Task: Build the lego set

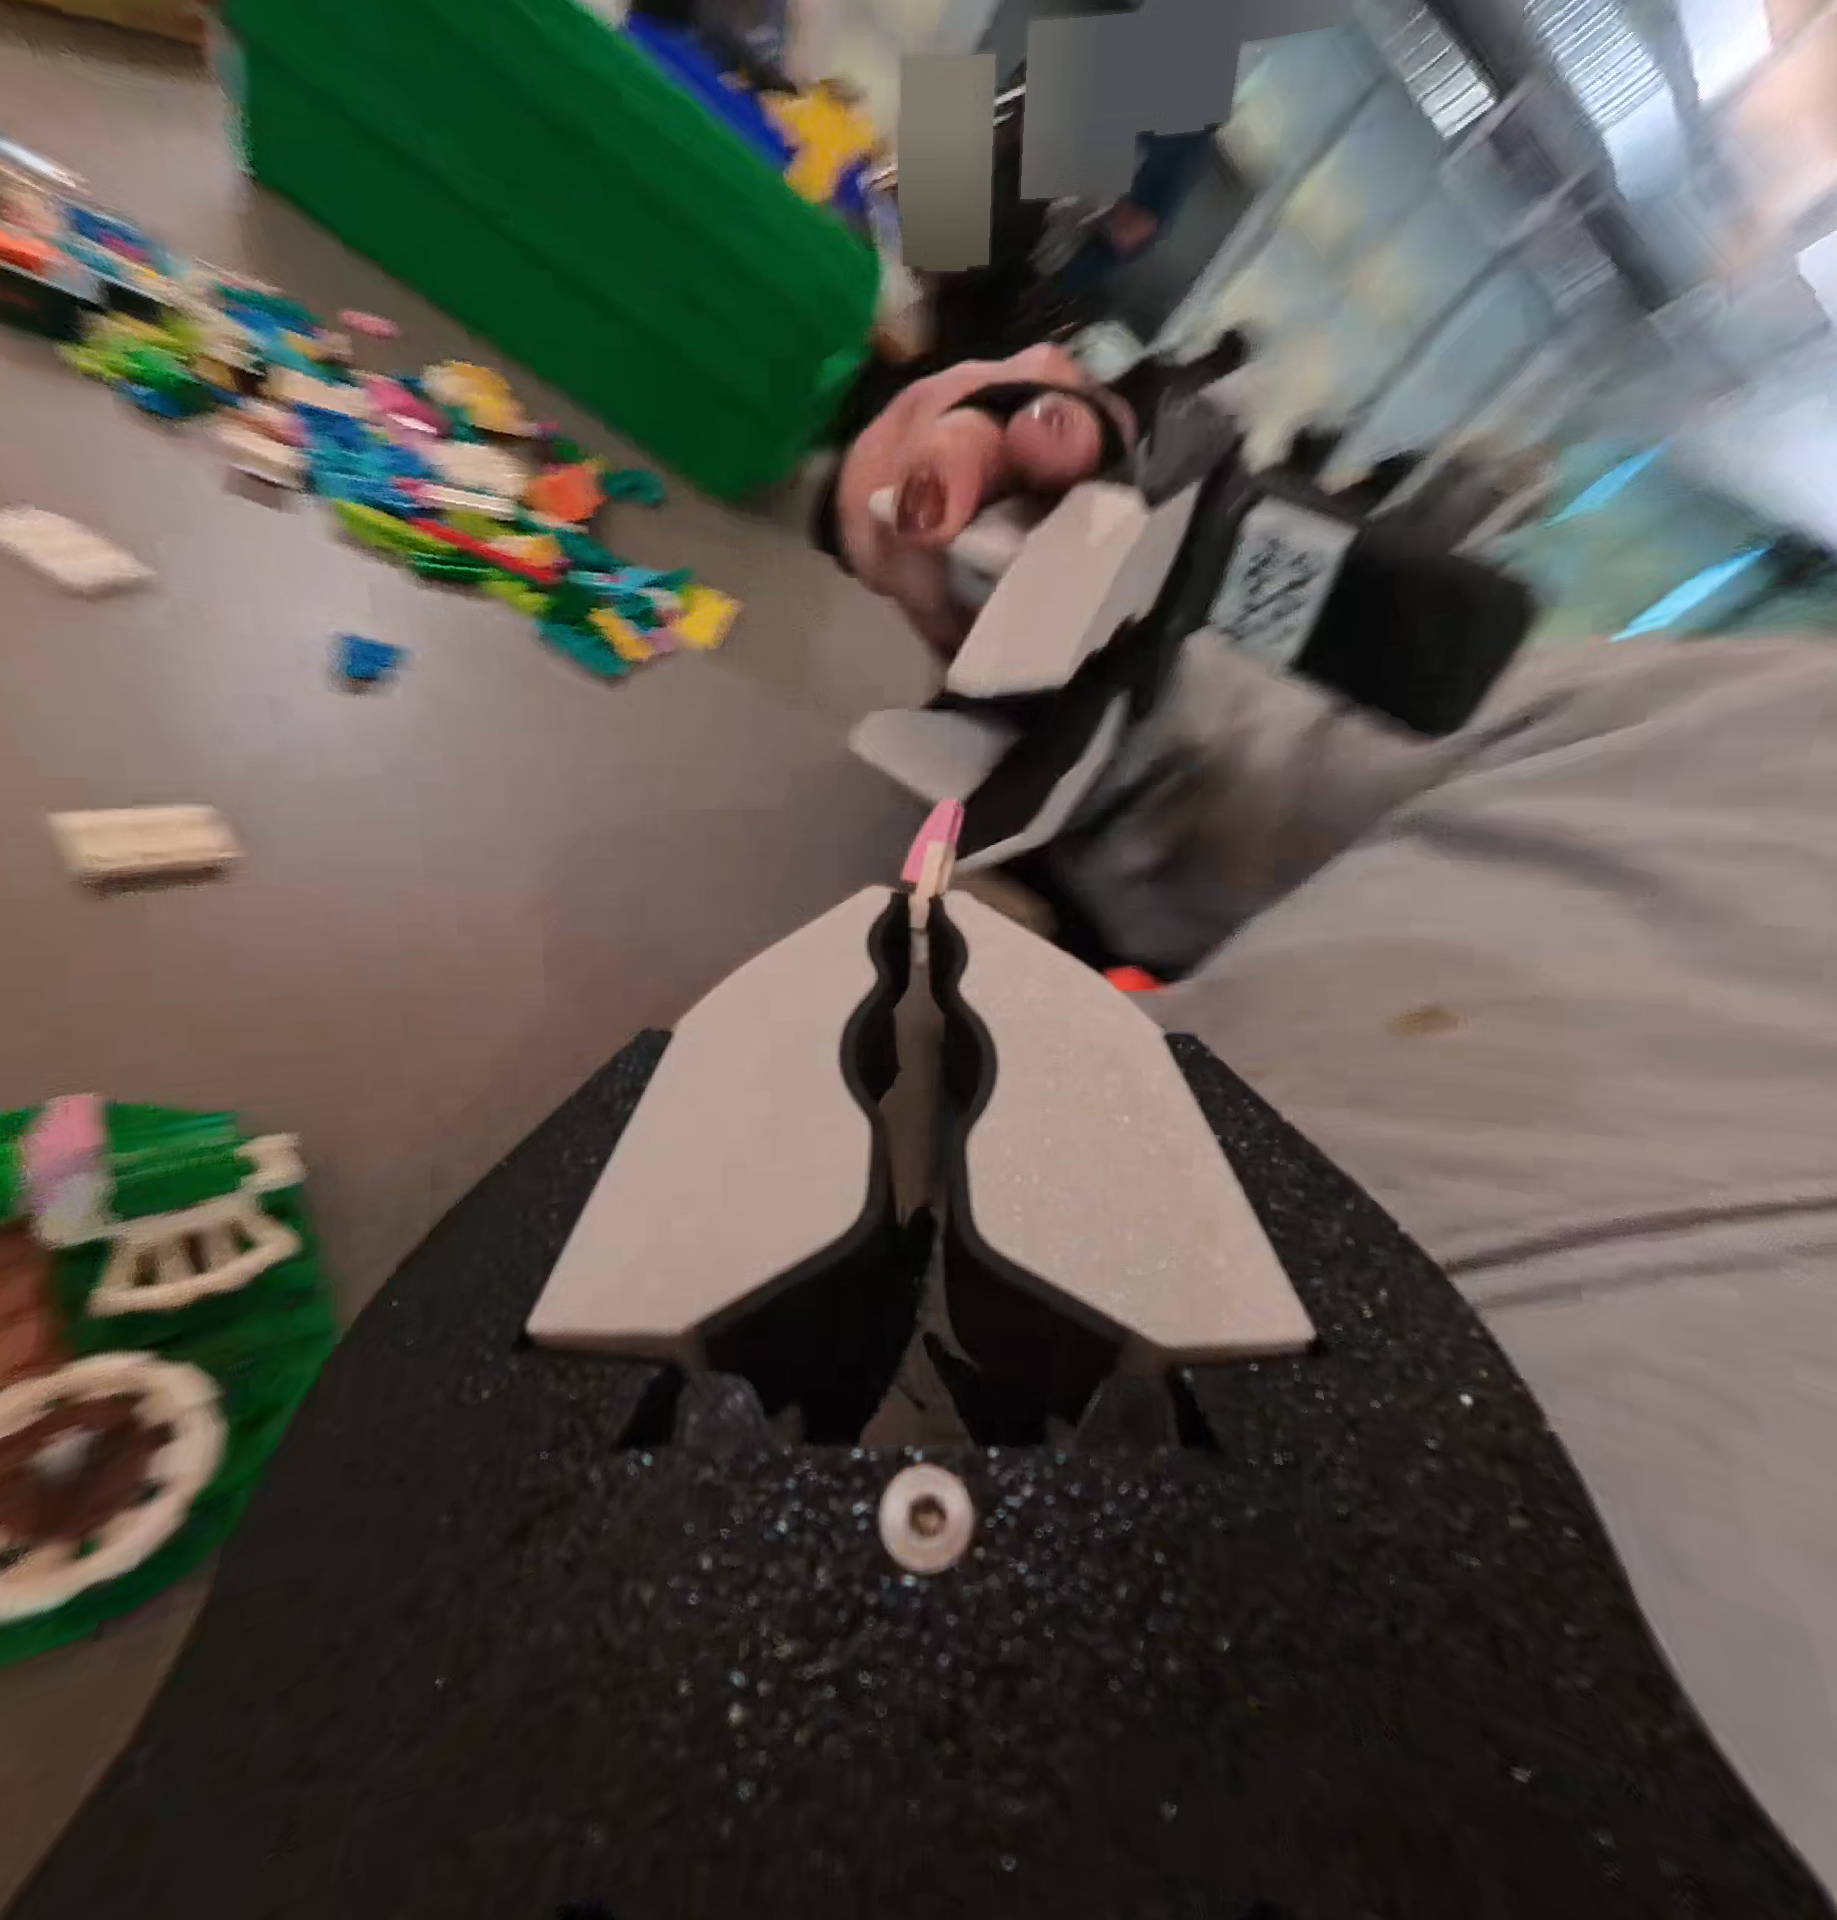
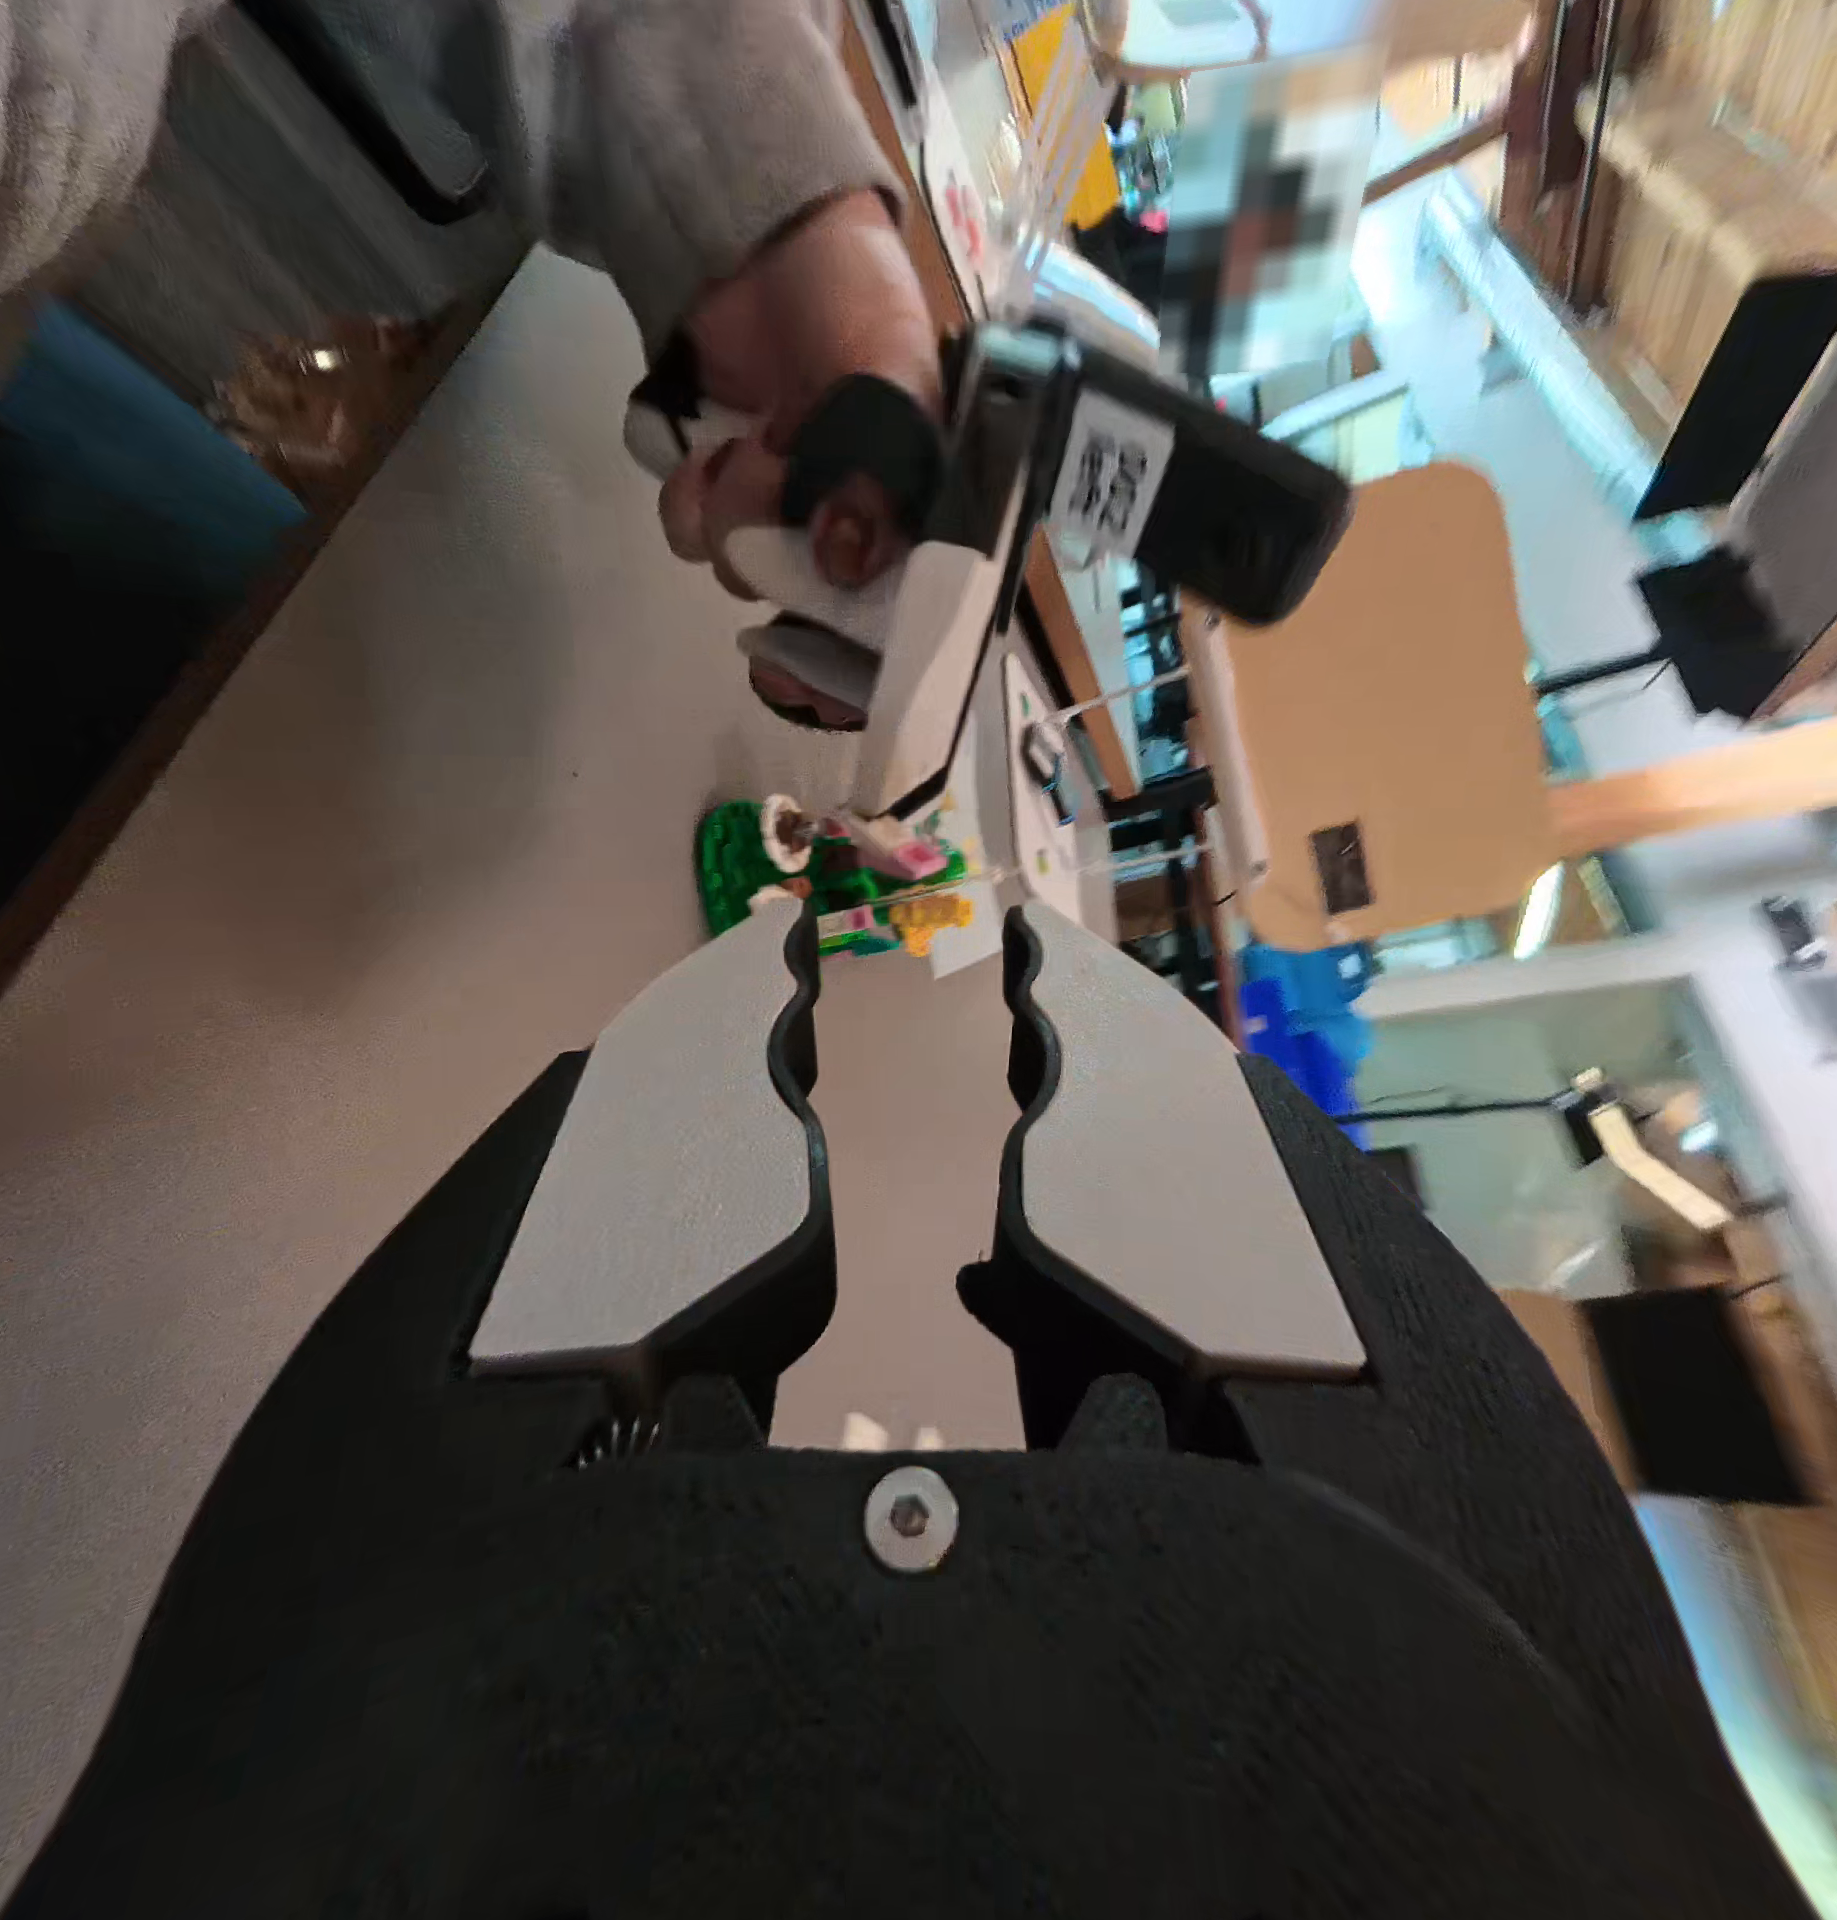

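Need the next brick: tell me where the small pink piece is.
In the left wrist view the pink piece sits pinched at the tips of the left gripper, with the right gripper just beyond it.

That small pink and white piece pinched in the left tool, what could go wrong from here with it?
1. The left tool grips the small pink and white lego piece only at its very tips, so it may slip or twist out.
2. The open right tool sits very close ahead in the left wrist view; a bump could knock the piece loose.
3. Both views are motion-blurred, so seating it accurately on the green lego base build could be hard.
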### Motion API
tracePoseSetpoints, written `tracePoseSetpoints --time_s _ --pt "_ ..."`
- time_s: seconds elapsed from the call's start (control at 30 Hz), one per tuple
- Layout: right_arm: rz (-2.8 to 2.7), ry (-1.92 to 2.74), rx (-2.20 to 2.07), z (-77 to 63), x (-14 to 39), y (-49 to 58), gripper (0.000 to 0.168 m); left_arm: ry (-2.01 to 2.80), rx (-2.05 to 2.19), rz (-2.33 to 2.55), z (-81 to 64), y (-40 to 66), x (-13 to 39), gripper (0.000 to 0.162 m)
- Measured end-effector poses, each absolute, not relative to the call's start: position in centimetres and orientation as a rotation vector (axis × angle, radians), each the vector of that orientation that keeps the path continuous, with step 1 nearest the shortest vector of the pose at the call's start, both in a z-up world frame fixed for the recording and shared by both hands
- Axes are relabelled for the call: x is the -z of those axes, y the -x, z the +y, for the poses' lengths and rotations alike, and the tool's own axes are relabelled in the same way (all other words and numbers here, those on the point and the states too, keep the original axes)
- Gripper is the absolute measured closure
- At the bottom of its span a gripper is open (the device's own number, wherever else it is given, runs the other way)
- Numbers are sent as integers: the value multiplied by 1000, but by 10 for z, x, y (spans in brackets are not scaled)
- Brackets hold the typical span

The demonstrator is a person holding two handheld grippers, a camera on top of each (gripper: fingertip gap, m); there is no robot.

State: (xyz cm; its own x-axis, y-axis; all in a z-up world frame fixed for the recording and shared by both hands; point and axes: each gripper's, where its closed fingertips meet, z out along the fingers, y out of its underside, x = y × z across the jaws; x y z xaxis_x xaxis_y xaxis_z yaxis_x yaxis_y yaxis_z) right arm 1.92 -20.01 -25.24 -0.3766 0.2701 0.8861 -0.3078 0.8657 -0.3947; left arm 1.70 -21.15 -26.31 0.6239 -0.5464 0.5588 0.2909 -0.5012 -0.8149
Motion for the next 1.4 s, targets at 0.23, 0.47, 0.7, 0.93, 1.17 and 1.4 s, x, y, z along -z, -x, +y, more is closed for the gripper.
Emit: tracePoseSetpoints --time_s 0.23,0.47,0.7,0.93,1.17,1.4 --pt "-1637 -713 -6 -222 245 -21 143 1789 1499 211 -233 -24 250 159" --pt "-1565 -930 60 -237 247 -25 153 1838 1582 285 -243 -34 255 159" --pt "-1638 -946 -59 -248 259 -33 159 1875 1642 361 -252 -43 264 159" --pt "-1759 -815 -128 -240 259 -29 165 1795 1617 278 -243 -37 259 157" --pt "-2087 -191 -608 -213 255 -20 165 1721 759 439 -220 -12 258 121" --pt "-2233 108 -935 -206 256 -17 165 1671 64 752 -215 -18 263 137"
